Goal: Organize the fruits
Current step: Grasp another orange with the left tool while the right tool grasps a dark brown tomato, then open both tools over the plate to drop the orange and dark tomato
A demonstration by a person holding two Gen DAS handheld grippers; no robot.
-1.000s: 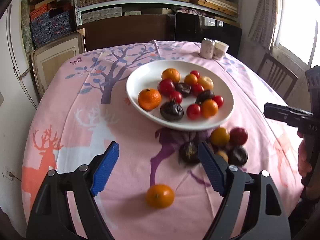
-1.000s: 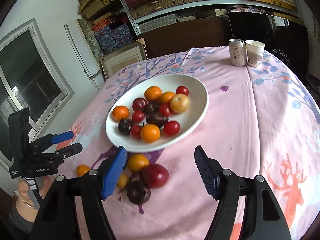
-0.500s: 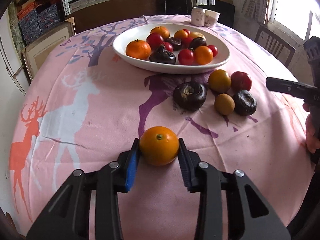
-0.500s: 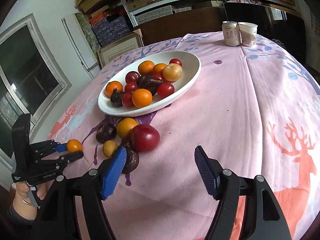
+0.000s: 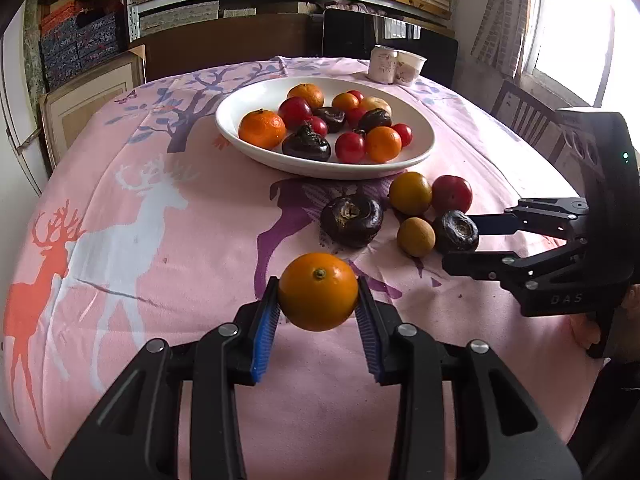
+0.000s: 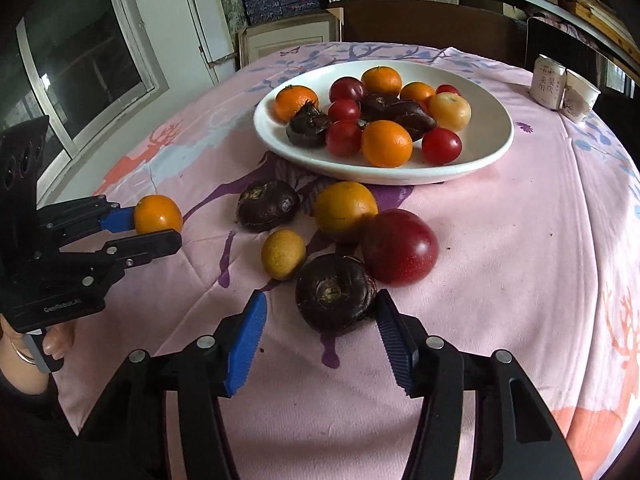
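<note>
In the left wrist view, the left gripper sits low in the centre of the frame, its blue ribbed pads pressed against both sides of a small round orange citrus fruit, so its jaws stand narrow and clamped on that fruit above the pink tablecloth with deer and tree prints.

In the right wrist view, the right gripper fills the bottom centre. Its jaws are closing around a dark purple-brown wrinkled round fruit that lies on the cloth between them; the right-hand pad looks to be at the fruit's edge, while a clear gap remains at the left-hand pad, so it is not yet gripped.

Just above that fruit in the frame lie a small yellow-brown oval fruit, a glossy dark red round fruit, a yellow-orange round fruit and a second dark wrinkled fruit, all loose on the cloth near one another.

Beyond them, in the upper centre, a white oval ceramic plate holds a heap of orange, red and dark fruits. At the upper right edge stand a pale drinks can and a paper cup, touching each other.
</note>
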